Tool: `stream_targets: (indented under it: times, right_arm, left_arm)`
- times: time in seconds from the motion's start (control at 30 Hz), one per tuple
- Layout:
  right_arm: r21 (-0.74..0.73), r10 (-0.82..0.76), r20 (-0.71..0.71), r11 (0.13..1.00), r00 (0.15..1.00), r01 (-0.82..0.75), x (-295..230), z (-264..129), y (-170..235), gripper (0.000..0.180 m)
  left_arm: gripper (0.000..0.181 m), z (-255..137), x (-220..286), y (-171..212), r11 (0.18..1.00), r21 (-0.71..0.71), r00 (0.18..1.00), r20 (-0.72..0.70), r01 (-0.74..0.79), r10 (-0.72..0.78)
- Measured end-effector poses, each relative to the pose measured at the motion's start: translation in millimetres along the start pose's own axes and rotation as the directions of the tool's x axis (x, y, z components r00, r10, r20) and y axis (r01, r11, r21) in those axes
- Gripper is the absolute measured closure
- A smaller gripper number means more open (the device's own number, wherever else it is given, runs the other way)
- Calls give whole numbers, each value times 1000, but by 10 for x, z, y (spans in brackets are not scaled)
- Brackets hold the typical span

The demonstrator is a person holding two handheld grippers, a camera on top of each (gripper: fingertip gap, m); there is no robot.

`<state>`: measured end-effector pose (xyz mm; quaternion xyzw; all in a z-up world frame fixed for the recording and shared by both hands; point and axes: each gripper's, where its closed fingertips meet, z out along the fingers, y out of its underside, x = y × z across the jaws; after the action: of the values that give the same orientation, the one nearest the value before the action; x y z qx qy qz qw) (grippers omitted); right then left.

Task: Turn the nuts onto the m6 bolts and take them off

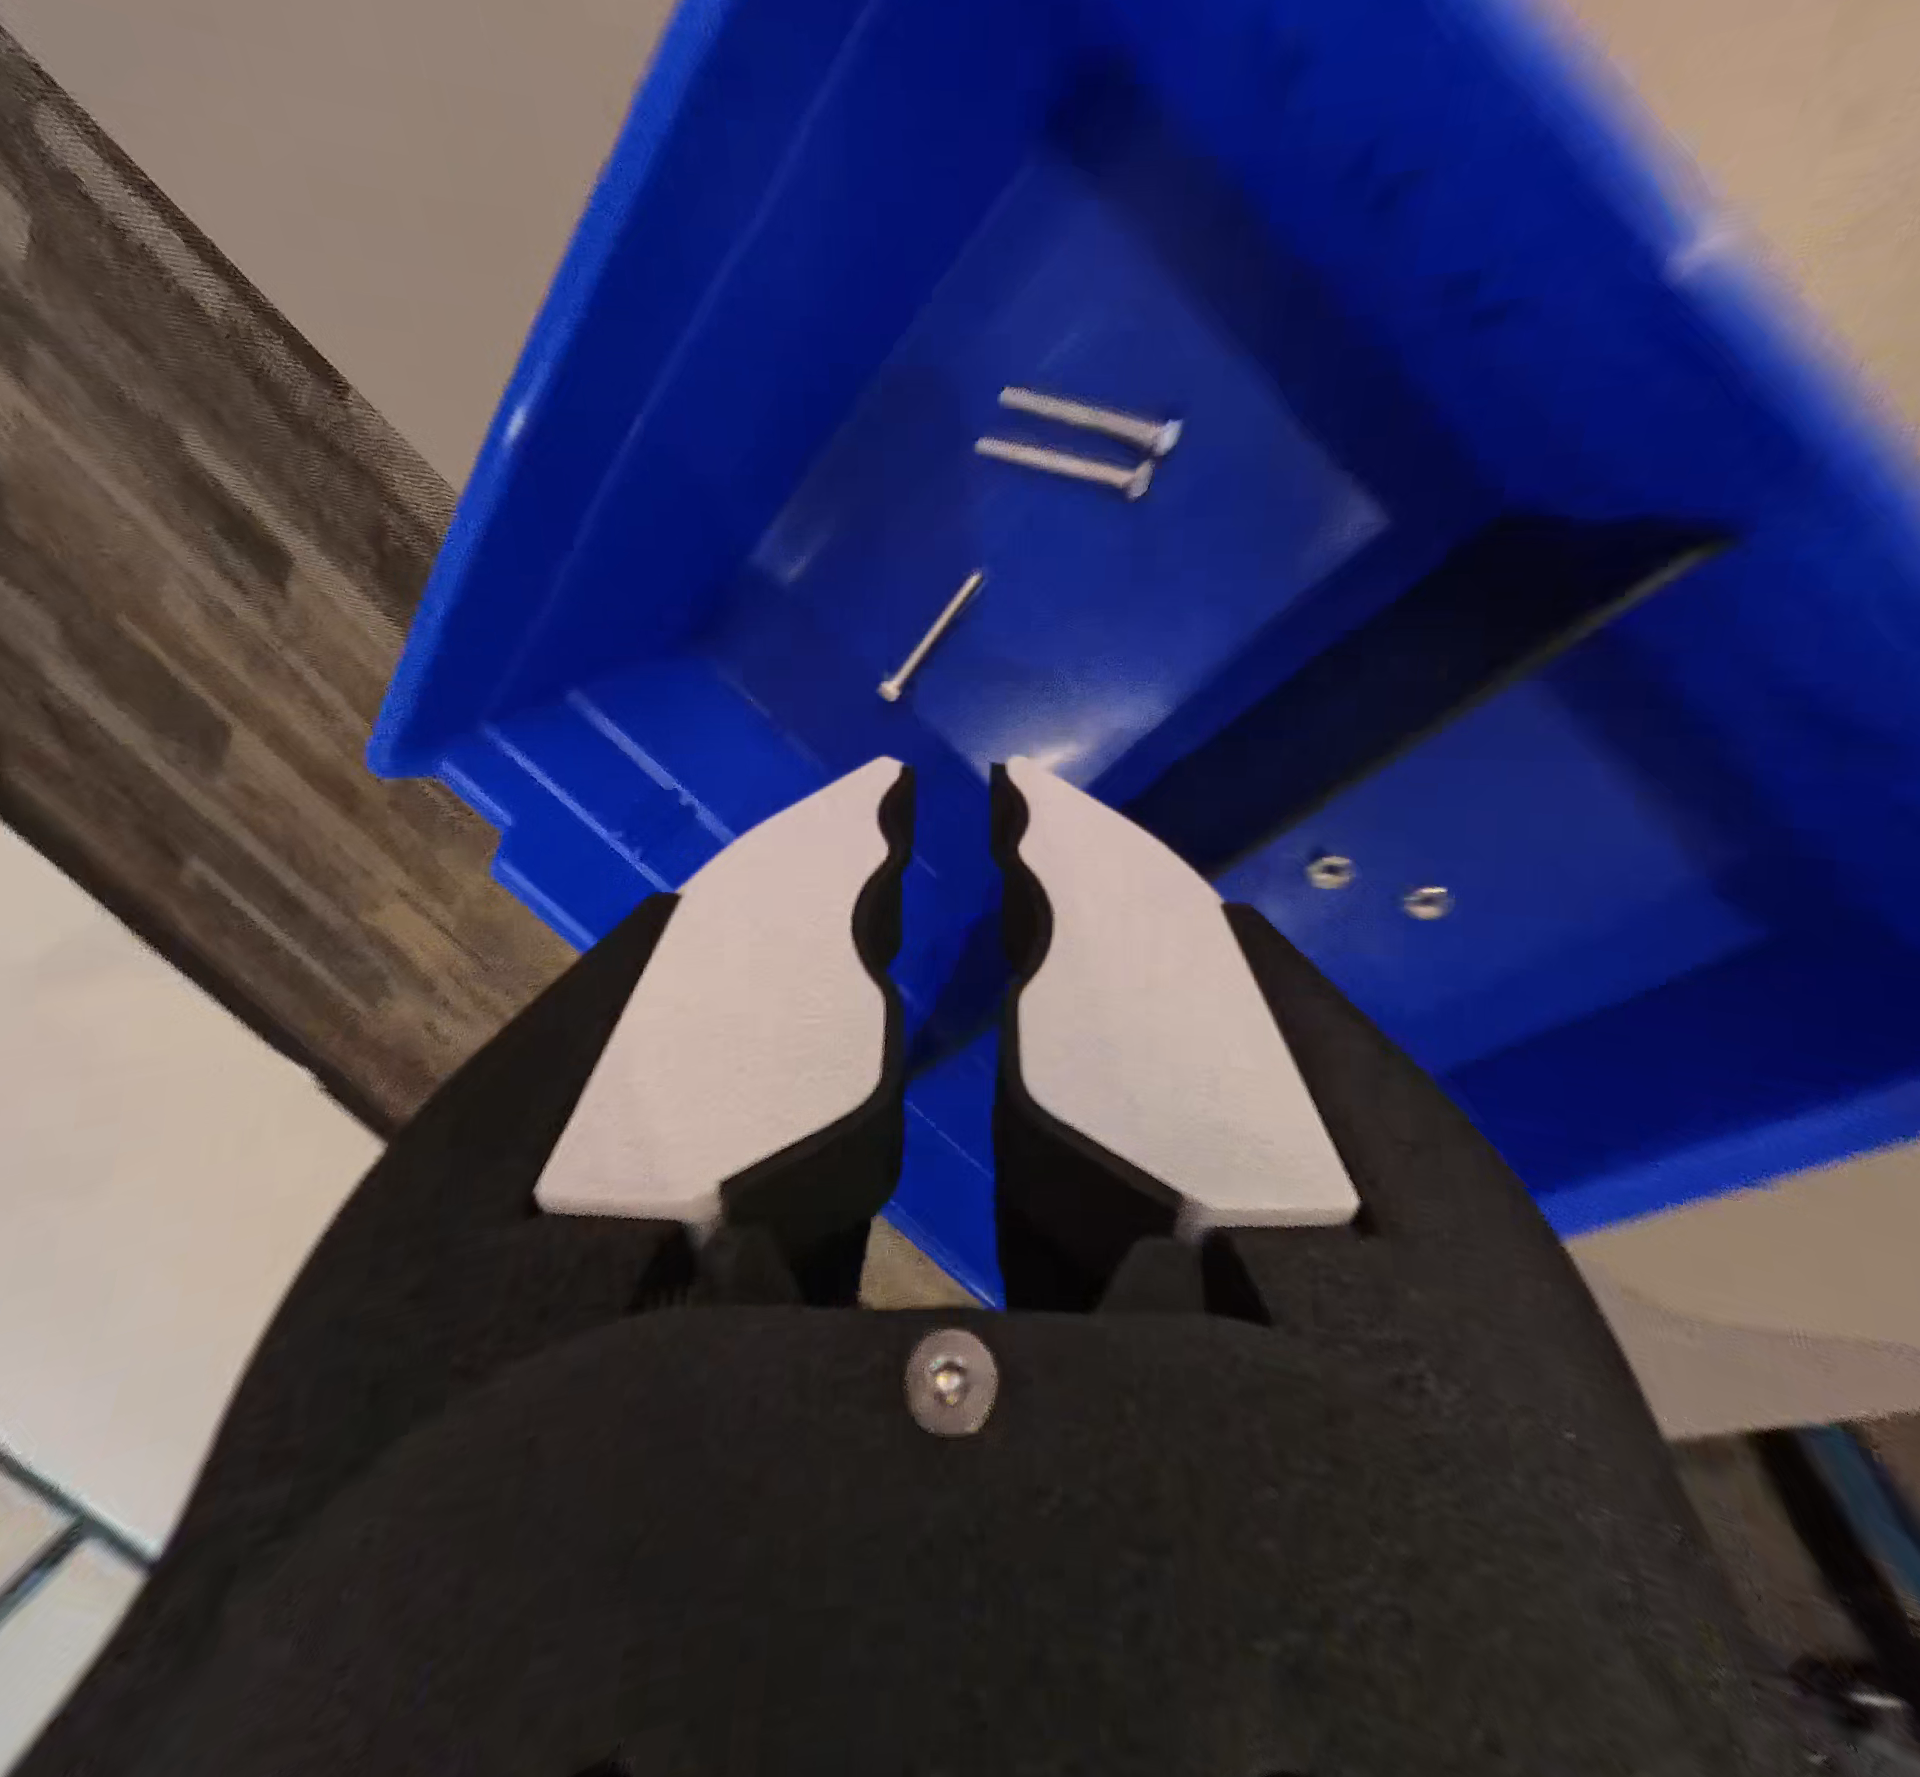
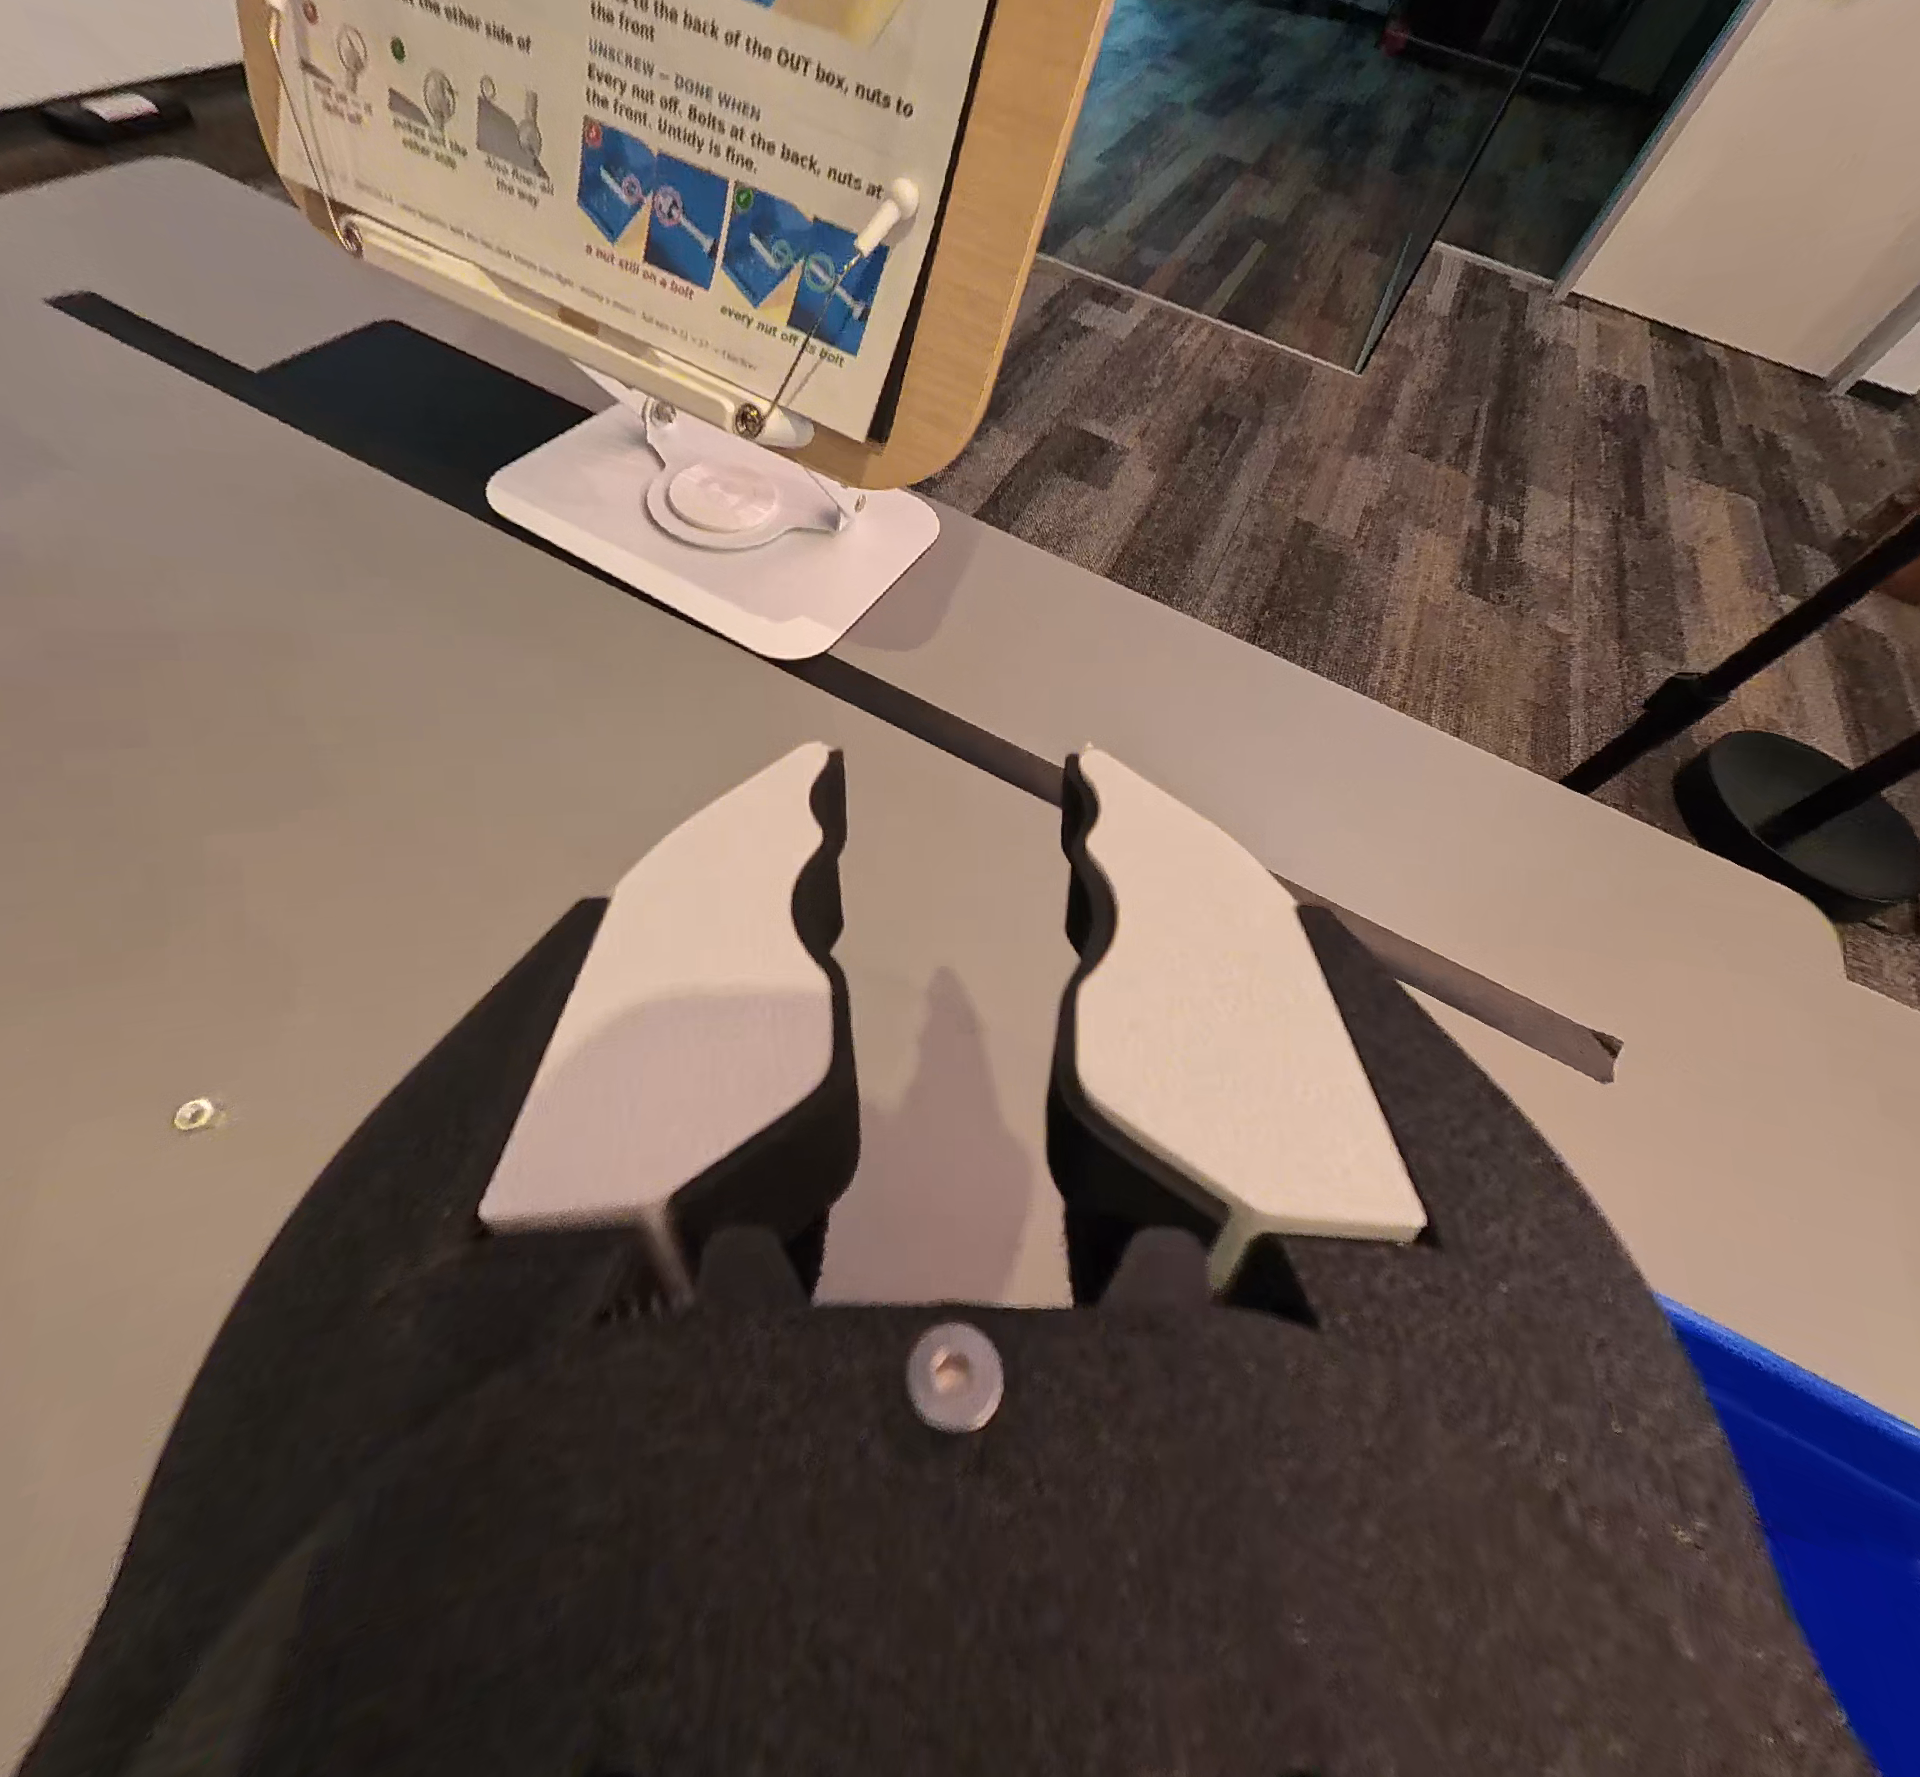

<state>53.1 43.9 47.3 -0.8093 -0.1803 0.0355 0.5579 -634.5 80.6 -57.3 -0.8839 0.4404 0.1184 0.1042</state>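
In the left wrist view a blue bin (image 1: 727,293) holds three silver bolts in its larger back compartment: two side by side (image 1: 1081,439) and a thinner one (image 1: 932,634) nearer me. Two nuts (image 1: 1328,870) (image 1: 1425,901) lie in the smaller front compartment. My left gripper (image 1: 953,771) hovers above the bin's near wall, open a little and empty. In the right wrist view my right gripper (image 2: 954,766) is open and empty above the grey table (image 2: 312,792). A single nut (image 2: 194,1114) lies on the table to its left.
An instruction board on a white stand (image 2: 717,543) stands at the table's far edge. A dark slot (image 2: 1351,938) runs across the table. A blue bin corner (image 2: 1808,1478) shows at lower right. A black stand base (image 2: 1808,823) sits on the carpet beyond.
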Motion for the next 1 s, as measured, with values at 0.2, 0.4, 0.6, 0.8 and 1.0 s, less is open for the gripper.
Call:
stream_targets:
  times: [0.2,0.4,0.6,0.8,1.0]
  right_arm:
    - [-49,-7,0,999,1000,7,-36,102,90,141]
    - [-71,-13,5,997,1000,13,-73,154,117,141]
    - [-84,-31,9,996,999,32,-115,184,123,141]
    - [-95,-35,18,995,999,37,-128,204,148,142]
    - [-90,-37,22,995,999,38,-123,185,139,142]
  left_arm:
    - [161,544,-72,168,985,-69,986,-59,-161,157]
    - [159,724,-51,114,938,-77,940,-82,-338,332]
    - [156,865,-77,139,942,-69,940,-122,-327,317]
    - [159,942,-120,145,942,-71,940,-121,-328,319]
    - [175,944,-58,176,941,-112,940,-160,-321,301]
